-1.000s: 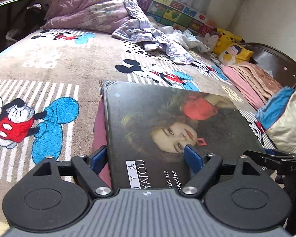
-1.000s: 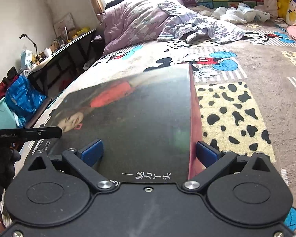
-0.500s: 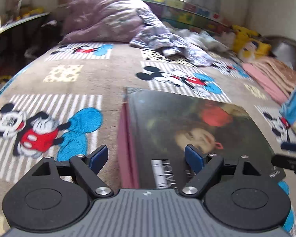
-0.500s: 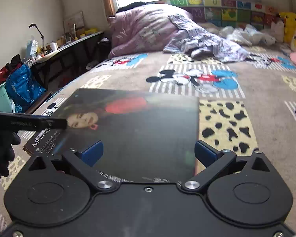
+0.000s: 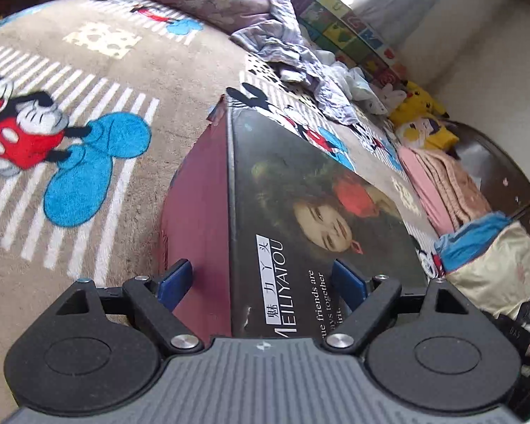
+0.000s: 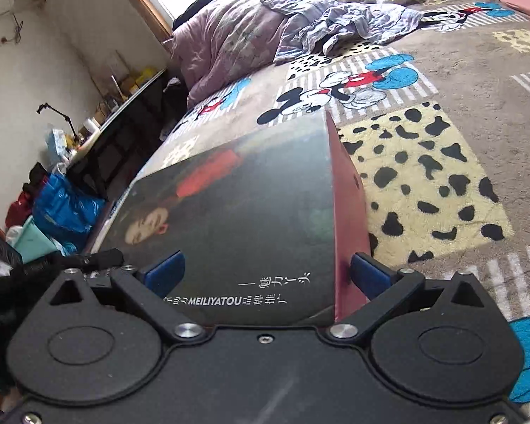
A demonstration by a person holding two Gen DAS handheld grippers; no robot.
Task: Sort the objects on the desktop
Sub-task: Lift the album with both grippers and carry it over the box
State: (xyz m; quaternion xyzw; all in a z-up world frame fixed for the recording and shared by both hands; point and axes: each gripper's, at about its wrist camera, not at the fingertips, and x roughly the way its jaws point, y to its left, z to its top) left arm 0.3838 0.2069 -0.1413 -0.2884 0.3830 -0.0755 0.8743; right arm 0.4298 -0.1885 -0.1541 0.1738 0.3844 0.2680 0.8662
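While both grippers reach in from opposite ends, the big flat dark box with a girl's face printed on its lid and dark red sides (image 5: 300, 212) sits over the bed's brown cartoon-mouse blanket (image 5: 99, 113), with one side tipped up. The left gripper (image 5: 261, 282) has its blue pads spread wide, one beside the red side and one over the lid, so it is not squeezing. The right gripper (image 6: 265, 272) is spread wide too, with the box corner between its pads. I cannot tell if any pad really touches the box. Because nothing is pinching it, the box could slide or flop over if one hand moves faster than the other. The smooth lid may also slip off the pads. Near the far end lie a purple quilt (image 6: 236, 39) and a rumpled pale cloth (image 5: 300, 63). A yellow plush toy (image 5: 420, 113) and folded pink blankets (image 5: 445, 183) sit to the side, well apart from the box.
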